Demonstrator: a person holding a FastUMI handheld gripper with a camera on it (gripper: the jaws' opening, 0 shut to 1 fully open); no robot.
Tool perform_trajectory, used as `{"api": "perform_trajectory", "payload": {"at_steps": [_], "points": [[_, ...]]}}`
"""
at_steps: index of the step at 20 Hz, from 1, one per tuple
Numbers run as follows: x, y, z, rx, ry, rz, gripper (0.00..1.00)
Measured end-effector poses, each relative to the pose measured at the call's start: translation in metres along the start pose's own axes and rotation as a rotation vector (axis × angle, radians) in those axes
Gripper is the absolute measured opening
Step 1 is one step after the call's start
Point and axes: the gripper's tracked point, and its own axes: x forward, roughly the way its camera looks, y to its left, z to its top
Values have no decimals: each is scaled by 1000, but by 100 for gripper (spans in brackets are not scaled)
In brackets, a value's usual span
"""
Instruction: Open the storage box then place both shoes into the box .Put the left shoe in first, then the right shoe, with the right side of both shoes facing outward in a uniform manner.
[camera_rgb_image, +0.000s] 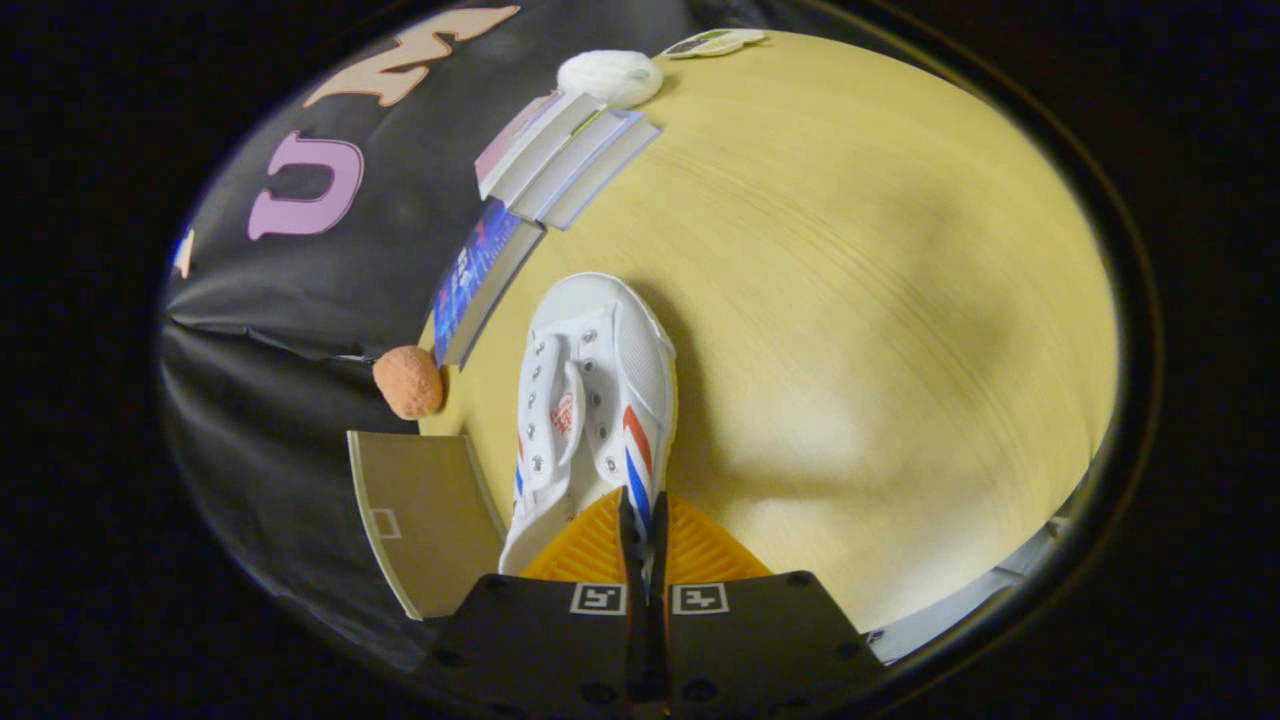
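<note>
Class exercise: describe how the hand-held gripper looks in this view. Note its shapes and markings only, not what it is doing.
The hand-held gripper has two fan-shaped pads with fine ridges, set on two blocky housings. Each housing carries one small square black-and-white marker near the inner edge, and round screw holes dot the lower housing surfaces. No cables are visible.

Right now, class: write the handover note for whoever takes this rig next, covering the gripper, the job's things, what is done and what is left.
Gripper: fingers nearly closed on the heel collar of the white shoe, striped side pinched.
The shoe's toe points toward the books across the table.
A tan panel, possibly the box's lid, stands beside the shoe.
Done: this shoe is gripped.
Left: box this shoe; the other shoe's state is unknown.
</note>
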Motion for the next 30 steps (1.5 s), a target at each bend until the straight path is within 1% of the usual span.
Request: {"api": "perform_trajectory", "payload": {"at_steps": [2,5,7,10,12,14,17,19,23,27,30], "points": [[-8,29,-1,-10,-3,37,3],[-24,87,-1,-87,-17,102,2],[-34,135,-9,-151,-17,157,2],[-44,206,-33,-219,5,241,3],[-45,249,-56,-243,46,302,3],[-39,278,-80,-272,85,319,2],[-14,299,-115,-343,119,285,2],[6,303,-138,-342,142,245,2],[39,286,-158,-386,118,88,2],[50,265,-165,-406,75,-69,2],[54,265,-166,-403,35,-125,3]]}}
